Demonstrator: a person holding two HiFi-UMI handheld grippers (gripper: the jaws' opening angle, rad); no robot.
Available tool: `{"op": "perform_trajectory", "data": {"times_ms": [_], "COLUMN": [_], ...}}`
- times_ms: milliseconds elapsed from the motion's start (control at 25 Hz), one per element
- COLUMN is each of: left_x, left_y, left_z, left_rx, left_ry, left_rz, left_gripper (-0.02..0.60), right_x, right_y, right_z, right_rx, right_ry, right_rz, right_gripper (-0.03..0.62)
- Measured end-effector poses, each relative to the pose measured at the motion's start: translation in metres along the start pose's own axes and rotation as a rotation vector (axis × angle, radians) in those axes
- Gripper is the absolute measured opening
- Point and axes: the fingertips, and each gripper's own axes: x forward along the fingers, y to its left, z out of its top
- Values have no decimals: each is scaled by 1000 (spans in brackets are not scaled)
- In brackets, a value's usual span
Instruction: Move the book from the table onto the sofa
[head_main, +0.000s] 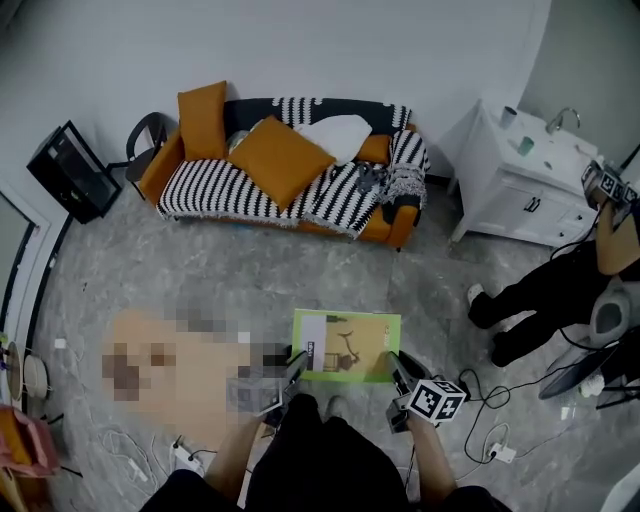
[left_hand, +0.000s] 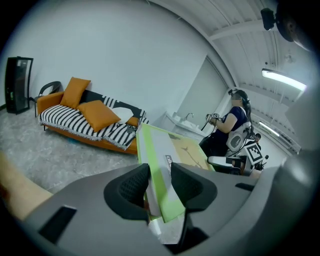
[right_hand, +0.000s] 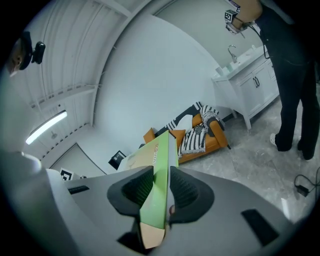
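Note:
A flat green book (head_main: 345, 345) hangs above the grey floor in front of me, gripped at both near corners. My left gripper (head_main: 293, 365) is shut on its left corner, and my right gripper (head_main: 398, 368) is shut on its right corner. In the left gripper view the book (left_hand: 172, 152) stands edge-on, clamped by the left gripper (left_hand: 160, 182). In the right gripper view the right gripper (right_hand: 161, 187) pinches the book's green spine (right_hand: 160, 150). The orange sofa with a striped cover (head_main: 200, 190) stands farther ahead against the wall, apart from the book. It shows in both gripper views (left_hand: 85, 125) (right_hand: 200, 137).
Orange cushions (head_main: 280, 158) and a white one (head_main: 340, 135) lie on the sofa. A white sink cabinet (head_main: 525, 185) stands at the right, with another person (head_main: 540, 290) beside it. Cables (head_main: 490, 440) trail on the floor at lower right. A black unit (head_main: 70, 172) is at far left.

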Motion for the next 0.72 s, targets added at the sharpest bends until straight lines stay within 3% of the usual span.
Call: {"op": "perform_trajectory", "data": {"times_ms": [320,720], "left_x": [37,92], "left_y": [23,99], "left_z": [33,111], "left_rx": [2,9], "left_ry": [-1,9], "left_rz": [-2,-28], "left_gripper": [152,152], "right_x": [43,144], "right_y": [-15,-15], "right_z": [33,85], "right_rx": [4,2], "right_ry": [2,6], "right_rz": [-1,-27], "right_gripper": [120,120]}}
